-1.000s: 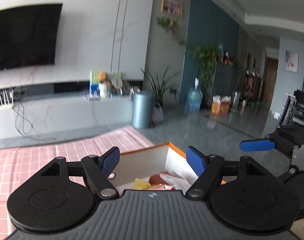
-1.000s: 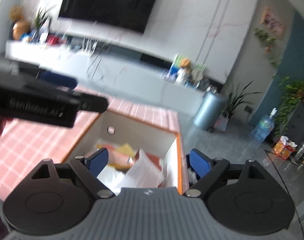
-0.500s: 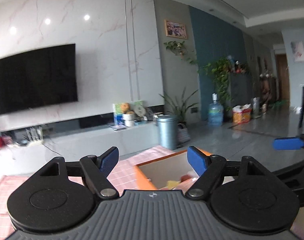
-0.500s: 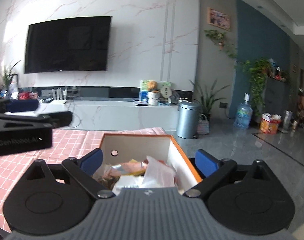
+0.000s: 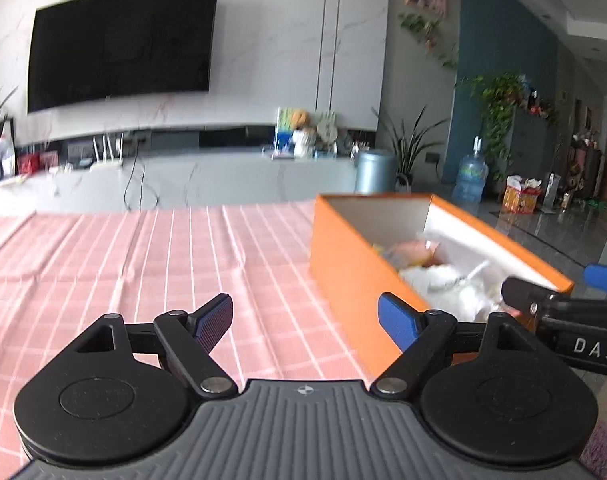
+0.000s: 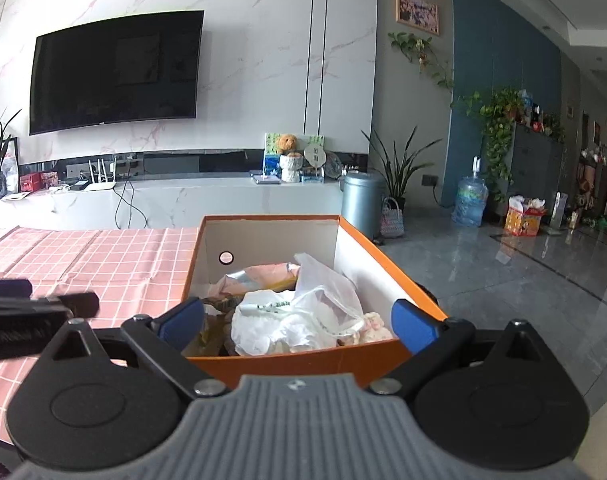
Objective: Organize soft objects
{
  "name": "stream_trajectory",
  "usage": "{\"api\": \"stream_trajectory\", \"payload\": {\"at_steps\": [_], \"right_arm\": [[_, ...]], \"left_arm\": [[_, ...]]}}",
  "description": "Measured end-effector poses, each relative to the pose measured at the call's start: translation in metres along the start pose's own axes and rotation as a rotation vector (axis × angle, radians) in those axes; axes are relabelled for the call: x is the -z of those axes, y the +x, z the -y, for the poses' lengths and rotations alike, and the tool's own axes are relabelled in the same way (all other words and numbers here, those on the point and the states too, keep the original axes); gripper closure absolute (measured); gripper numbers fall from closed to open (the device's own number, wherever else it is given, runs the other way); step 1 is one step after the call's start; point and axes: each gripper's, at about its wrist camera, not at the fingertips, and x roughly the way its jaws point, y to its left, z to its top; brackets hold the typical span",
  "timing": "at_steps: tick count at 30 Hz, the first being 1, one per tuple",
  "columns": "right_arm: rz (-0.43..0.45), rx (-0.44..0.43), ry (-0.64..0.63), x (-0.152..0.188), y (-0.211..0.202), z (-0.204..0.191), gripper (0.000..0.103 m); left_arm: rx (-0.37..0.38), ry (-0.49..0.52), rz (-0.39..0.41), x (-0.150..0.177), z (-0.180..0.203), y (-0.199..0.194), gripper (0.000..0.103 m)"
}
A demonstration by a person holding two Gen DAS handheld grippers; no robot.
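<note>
An open orange box [image 6: 303,362] stands on the pink checked tablecloth [image 5: 143,264]. Inside it lie a crumpled white plastic bag [image 6: 303,312], pastel snack packets [image 6: 259,276] and a pale fluffy item [image 6: 373,328]. My right gripper [image 6: 297,312] hovers just in front of the box's near wall, open, with nothing pressed between its pads. My left gripper [image 5: 303,312] is over the cloth to the left of the orange box [image 5: 343,268], its jaws opening with nothing between them. In the left wrist view the right gripper's fingers [image 5: 523,294] reach over the box's near end.
The box sits at the table's right edge, with glossy grey floor [image 6: 503,280] beyond. Behind the table run a low white TV cabinet [image 6: 183,200], a wall TV [image 6: 115,72], a metal bin [image 6: 361,204], potted plants and a water bottle [image 6: 469,200].
Both grippers have drawn back from over the box and sunk lower. The left one now sits over the cloth left of the box. Both pairs of jaws stand slightly wider.
</note>
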Motion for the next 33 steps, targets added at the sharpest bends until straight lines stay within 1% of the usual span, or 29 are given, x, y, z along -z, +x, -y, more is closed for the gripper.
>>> {"api": "stream_trajectory", "payload": {"at_steps": [2, 6, 9, 12, 16, 33], "right_arm": [[0.005, -0.004, -0.019, 0.006, 0.001, -0.006, 0.004], [-0.006, -0.001, -0.051, 0.016, 0.006, -0.014, 0.003], [-0.021, -0.004, -0.056, 0.019, 0.011, -0.016, 0.003], [-0.024, -0.001, -0.045, 0.021, 0.014, -0.016, 0.003], [-0.035, -0.004, -0.037, 0.023, 0.017, -0.018, 0.003], [-0.019, 0.002, -0.030, 0.021, 0.014, -0.017, 0.003]], "left_arm": [[-0.008, -0.011, -0.006, 0.004, -0.004, 0.005, 0.006], [-0.025, -0.028, 0.012, 0.018, -0.013, 0.001, 0.006], [-0.047, -0.015, 0.021, 0.020, -0.015, 0.002, 0.006], [-0.053, -0.011, 0.018, 0.027, -0.016, 0.002, 0.006], [-0.057, -0.016, 0.012, 0.027, -0.017, 0.001, 0.006], [-0.051, -0.004, 0.014, 0.024, -0.017, -0.007, 0.006]]}}
